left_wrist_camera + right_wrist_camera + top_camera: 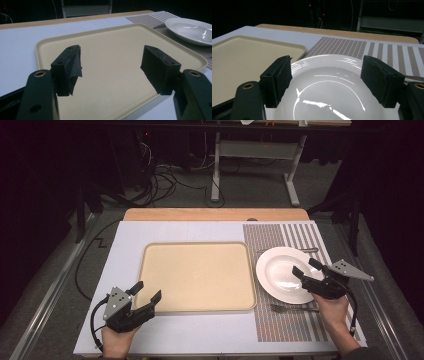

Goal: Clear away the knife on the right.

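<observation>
Surface (175,232): rectangular, covered with a matte pale grey-white sheet; a strip of light wood edge shows along the far side. Room dark around it. Grey carpeted floor (250,190) beyond, with a tangle of black cables (160,182) and the white metal legs of another desk (217,170) behind.

Tray (200,275): cream plastic, rectangular with rounded corners and a low raised rim, smooth and bare, set at the middle of the surface. Just right of it lies a woven placemat (285,320) with fine brown-grey stripes, broader stripes toward its far right.

Plate (282,272): white glazed ceramic, round, with a shallow well and broad rim, glossy with bright reflections. It sits on the placemat, just beside the tray's right edge. A metal fork (292,308) lies on the mat near the plate's near side; a second metal utensil (295,250) lies at its far side, partly hidden by the rim, kind not certain.

Left tool (149,292): jaws spread wide, nothing between them, over the tray's near-left corner. Jaw pads (72,67) black, foam-like, rough-edged.

Right tool (306,268): jaws spread wide, empty, over the plate's right rim. In the right gripper view the plate (329,92) lies under the gap between the jaws; contact cannot be told.
</observation>
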A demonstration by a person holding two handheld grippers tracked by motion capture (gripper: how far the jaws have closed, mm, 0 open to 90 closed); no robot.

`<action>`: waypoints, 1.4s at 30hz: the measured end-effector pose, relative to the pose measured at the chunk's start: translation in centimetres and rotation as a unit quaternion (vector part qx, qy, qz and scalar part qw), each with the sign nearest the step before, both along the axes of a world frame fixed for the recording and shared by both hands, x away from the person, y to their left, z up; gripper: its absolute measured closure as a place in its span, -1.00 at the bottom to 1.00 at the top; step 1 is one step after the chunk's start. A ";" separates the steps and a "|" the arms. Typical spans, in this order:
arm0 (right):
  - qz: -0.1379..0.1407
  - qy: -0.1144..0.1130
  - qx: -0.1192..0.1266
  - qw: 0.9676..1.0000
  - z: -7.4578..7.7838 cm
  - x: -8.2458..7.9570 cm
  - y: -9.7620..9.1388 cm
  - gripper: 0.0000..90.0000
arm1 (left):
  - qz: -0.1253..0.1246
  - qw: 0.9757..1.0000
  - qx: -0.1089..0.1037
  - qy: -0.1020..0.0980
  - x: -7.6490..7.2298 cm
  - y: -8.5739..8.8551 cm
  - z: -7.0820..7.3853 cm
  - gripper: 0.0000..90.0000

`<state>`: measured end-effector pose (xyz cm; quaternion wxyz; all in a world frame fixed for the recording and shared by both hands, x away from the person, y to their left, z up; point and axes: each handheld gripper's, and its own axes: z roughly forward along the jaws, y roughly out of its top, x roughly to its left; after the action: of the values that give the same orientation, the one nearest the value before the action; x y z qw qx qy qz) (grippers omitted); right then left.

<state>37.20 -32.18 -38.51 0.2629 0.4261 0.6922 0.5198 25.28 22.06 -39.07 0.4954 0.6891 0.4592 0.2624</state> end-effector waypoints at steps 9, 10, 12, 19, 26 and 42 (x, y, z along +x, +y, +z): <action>-0.003 0.004 0.000 1.000 0.1 1.0 0.1 -0.43 | 0.000 1.000 0.000 0.001 0.0 0.0 0.0 -0.26; -0.004 0.006 0.000 1.000 0.1 1.0 0.1 -0.43 | 0.001 1.000 0.000 0.001 0.0 0.0 0.0 -0.26; -0.006 0.006 -0.001 1.000 0.1 1.3 0.1 -0.43 | 0.001 1.000 -0.001 0.001 0.0 0.0 0.0 -0.26; -0.010 0.008 -0.005 1.000 0.3 2.0 0.3 -0.43 | 0.001 1.000 0.000 0.001 0.1 0.0 0.0 -0.26; -0.016 0.013 -0.002 1.000 0.0 2.8 0.4 -0.43 | 0.001 1.000 -0.001 0.000 0.0 0.0 0.0 -0.26; -0.031 0.028 -0.012 0.999 -0.1 4.5 -0.1 -0.44 | 0.004 1.000 0.001 0.003 0.1 0.0 -0.1 -0.27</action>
<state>41.71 -32.30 -38.59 0.2644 0.4587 0.6921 0.4906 25.41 22.06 -39.12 0.4923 0.6883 0.4633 0.2630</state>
